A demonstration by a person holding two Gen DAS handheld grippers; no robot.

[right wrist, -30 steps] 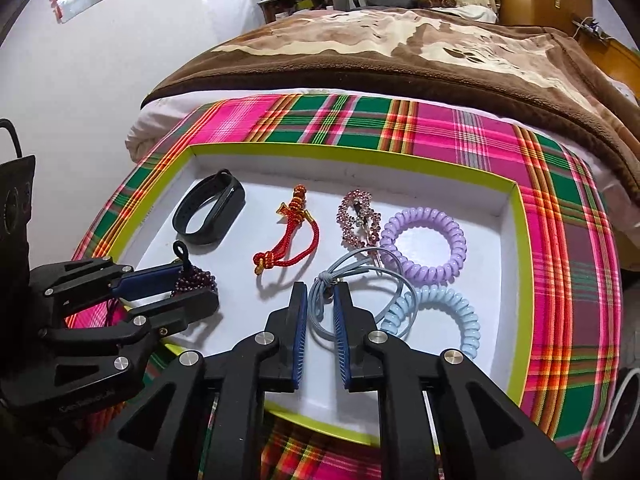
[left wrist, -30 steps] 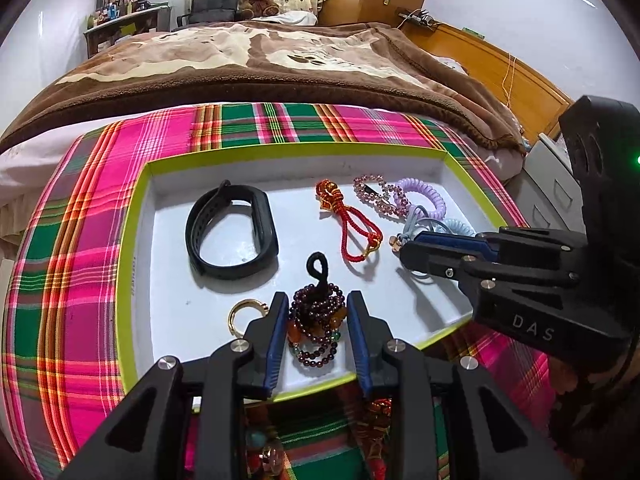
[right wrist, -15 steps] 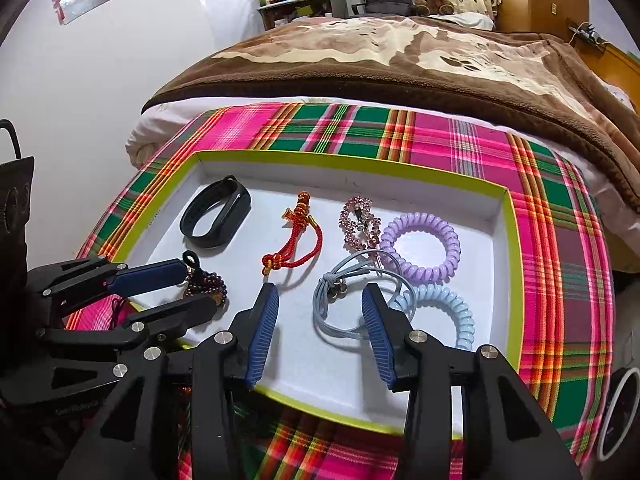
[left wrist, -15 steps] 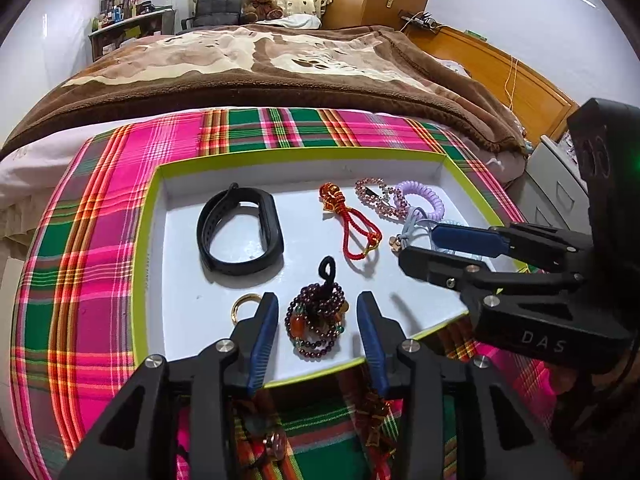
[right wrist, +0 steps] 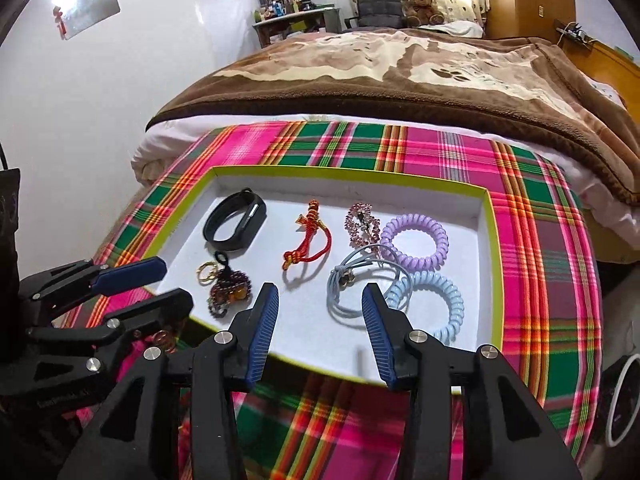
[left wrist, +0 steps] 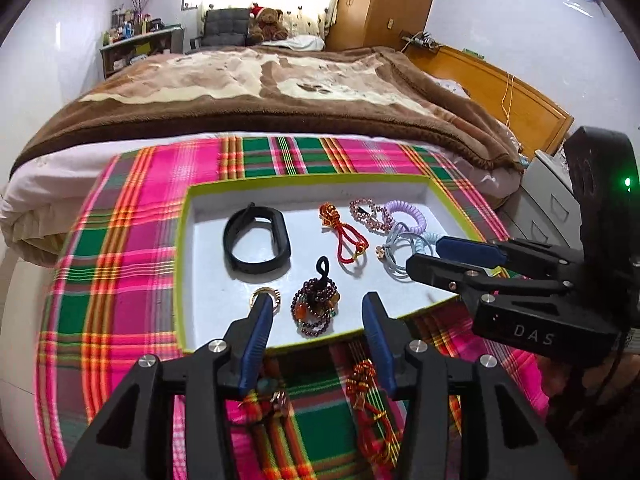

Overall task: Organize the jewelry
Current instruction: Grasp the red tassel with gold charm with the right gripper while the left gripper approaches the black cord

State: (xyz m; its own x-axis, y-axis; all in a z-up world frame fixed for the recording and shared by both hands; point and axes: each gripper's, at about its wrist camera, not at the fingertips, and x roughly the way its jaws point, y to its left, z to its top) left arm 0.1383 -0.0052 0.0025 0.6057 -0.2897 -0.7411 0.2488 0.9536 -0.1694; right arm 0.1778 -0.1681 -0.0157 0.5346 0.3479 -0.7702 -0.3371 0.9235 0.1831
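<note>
A white tray with a lime rim holds a black band, a red cord bracelet, a pink bead bracelet, a purple spiral tie and a light-blue one. A dark bead bracelet lies beside a gold ring. My left gripper hovers over the bracelet, jaws opening, pads clear of it. My right gripper is open above the tray's near edge. The grey-blue hair tie lies free just beyond its fingers.
The tray sits on a pink and green plaid cloth. Loose pieces lie on the cloth in front of the tray: a red knotted cord and some beads. A bed with a brown blanket is behind, and a drawer cabinet stands right.
Both grippers opened and drew back and up from the tray. The left let go of the bead bracelet and the right let go of the grey-blue hair tie. Both pieces stay in the tray.
</note>
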